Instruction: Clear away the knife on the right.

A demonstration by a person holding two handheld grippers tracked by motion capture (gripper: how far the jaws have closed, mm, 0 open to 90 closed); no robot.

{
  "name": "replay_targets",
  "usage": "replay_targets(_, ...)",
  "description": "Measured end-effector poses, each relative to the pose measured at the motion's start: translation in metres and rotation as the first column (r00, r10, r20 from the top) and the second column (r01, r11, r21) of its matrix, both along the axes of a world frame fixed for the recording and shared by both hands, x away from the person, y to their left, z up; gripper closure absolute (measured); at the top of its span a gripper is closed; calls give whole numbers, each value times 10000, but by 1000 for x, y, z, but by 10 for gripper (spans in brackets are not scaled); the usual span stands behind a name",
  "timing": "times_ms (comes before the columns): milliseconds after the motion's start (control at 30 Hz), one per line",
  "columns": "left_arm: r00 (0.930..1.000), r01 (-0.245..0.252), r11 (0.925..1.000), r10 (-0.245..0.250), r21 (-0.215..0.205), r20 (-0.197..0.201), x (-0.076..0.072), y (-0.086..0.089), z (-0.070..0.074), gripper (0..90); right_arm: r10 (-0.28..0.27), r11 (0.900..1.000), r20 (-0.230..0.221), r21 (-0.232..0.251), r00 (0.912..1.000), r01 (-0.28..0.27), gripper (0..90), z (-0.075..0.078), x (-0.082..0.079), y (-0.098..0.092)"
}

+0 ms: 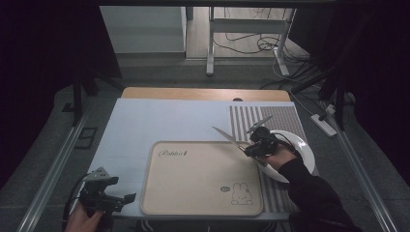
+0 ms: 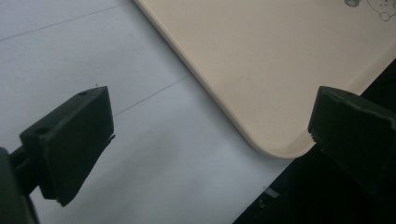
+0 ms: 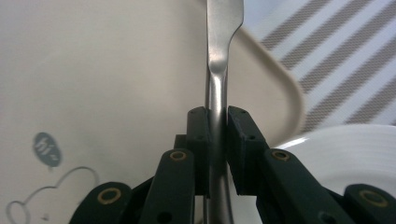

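Nearest the person's edge of the table, the left gripper [image 1: 126, 197] sits low at the near-left corner, held in a hand [image 1: 83, 221] that comes up from the bottom of the high view, a grey three-cornered plate on top of it. In the left gripper view its two black jaws stand wide apart with nothing between them, over the pale blue table cover [image 2: 140, 154], and the rounded near corner of the beige placemat [image 2: 280, 74] lies just beyond. That placemat [image 1: 203, 179] takes the middle of the table, with a script word printed near its far-left corner and a small rabbit drawing [image 1: 241, 194] near its near-right corner. Moving right and farther out, the right gripper [image 1: 246, 149] is over the mat's far-right edge, in a hand with a dark sleeve [image 1: 314, 193]. Its jaws are pinched nearly together on the handle of a metal table knife [image 3: 219, 70], pads [image 3: 198, 140] pressing it from both sides; in the high view the blade [image 1: 227, 136] sticks out to the far left above the mat's far edge. Just beside and behind that gripper sits a white plate [image 1: 303, 147] on a grey-striped mat [image 1: 285, 121].
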State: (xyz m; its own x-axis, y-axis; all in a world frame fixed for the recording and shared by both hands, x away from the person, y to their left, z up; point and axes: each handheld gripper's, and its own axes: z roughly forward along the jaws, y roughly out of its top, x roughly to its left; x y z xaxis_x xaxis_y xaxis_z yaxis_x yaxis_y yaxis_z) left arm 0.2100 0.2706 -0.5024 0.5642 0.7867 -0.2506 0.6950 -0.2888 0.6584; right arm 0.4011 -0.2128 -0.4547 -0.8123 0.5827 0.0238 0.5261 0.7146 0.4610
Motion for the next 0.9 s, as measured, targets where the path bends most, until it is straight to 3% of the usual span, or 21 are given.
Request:
replay_targets(367, 10000, 17, 10000, -17, 41, 11, 0, 0, 0, 13, 629, 9978, -413, -160, 9972, -636, 803, -20, -32, 26)
replay_targets(500, 10000, 21, 10000, -22, 50, 19, 0, -1, 0, 13, 789, 9953, -563, -510, 9953, -818, 803, -32, -43, 31)
replay_targets(600, 10000, 31, 10000, -31, 53, 28, 0, -1, 0, 13, 895, 9935, -374, -671, 9953, -919, 800, -41, -52, 33)
replay_targets(667, 10000, 38, 10000, -38, 70, 28, 0, -1, 0, 13, 891, 9935, -491, -660, 9948, -923, 789, -40, -53, 33)
replay_targets(767, 10000, 33, 10000, -33, 47, 25, 0, -1, 0, 13, 985, 9948, -397, -218, 9943, -994, 749, -34, -49, 33)
replay_targets(900, 10000, 53, 10000, -54, 68, 27, 0, -1, 0, 13, 1618, 9868, -199, 69, 9866, -1617, 900, -27, -40, 46)
